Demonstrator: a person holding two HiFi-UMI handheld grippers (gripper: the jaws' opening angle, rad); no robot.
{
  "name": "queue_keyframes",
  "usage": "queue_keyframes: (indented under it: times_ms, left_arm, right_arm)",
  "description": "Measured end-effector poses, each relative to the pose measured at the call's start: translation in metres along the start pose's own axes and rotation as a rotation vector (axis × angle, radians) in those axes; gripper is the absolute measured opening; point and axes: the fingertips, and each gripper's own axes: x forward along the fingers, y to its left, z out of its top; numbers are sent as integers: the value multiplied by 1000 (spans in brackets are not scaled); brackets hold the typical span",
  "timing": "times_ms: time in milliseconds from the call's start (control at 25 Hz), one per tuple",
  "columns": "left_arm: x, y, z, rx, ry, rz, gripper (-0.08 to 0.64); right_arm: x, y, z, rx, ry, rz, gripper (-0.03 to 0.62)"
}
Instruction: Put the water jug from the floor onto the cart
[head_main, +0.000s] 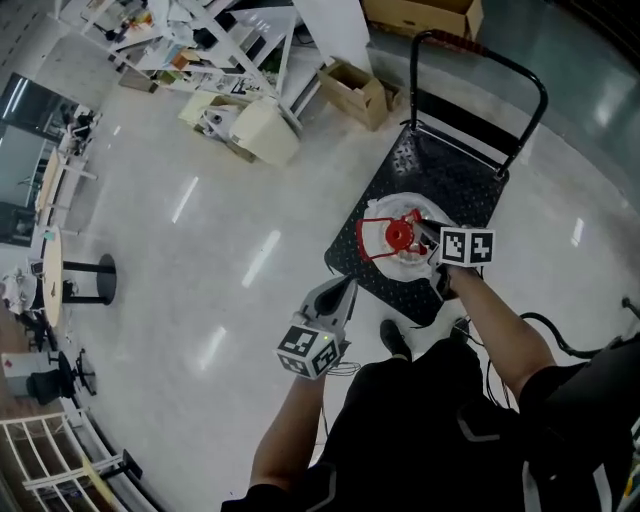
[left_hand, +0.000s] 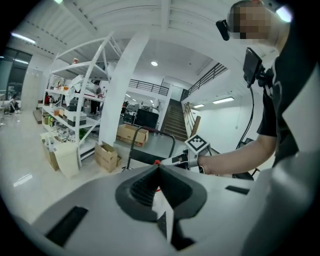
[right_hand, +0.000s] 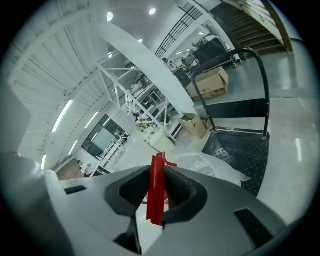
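Squarely between right tongs (right_hand: 157, 192), red handle (right_hand: 157, 175) — water jug (head_main: 402, 252) below, over cart (head_main: 455, 180).

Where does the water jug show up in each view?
Head view: water jug centre-right, at the cart's near end.
Left gripper view: only a red sliver above the left gripper's tips.
Right gripper view: jug body lower centre, red handle in the right gripper.
Shared landmark: the cart's black push bar.

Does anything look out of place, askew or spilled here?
Nothing stands out. The right claw is shut on the red handle of the water jug, which shows over the cart; no spill is visible. The left claw is shut, empty.
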Motion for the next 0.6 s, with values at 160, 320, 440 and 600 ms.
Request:
queue_keyframes:
  times_ms: [160, 320, 440, 600]
  left_arm:
    - [-28, 28, -7, -38, -1, 52, 0]
    - [-45, 49, -21, -57, 8, 84, 0]
    - [-54, 61, -26, -81, 10, 95, 0]
    - [-55, 63, -19, -102, -5, 72, 0]
  right_arm:
    - [46, 33, -15, -9, 53, 35, 83]
    - [83, 44, -35, -15, 97, 36, 83]
    - [98, 46, -52, -14, 126, 20, 83]
    - [104, 41, -71, -6, 160, -11, 83]
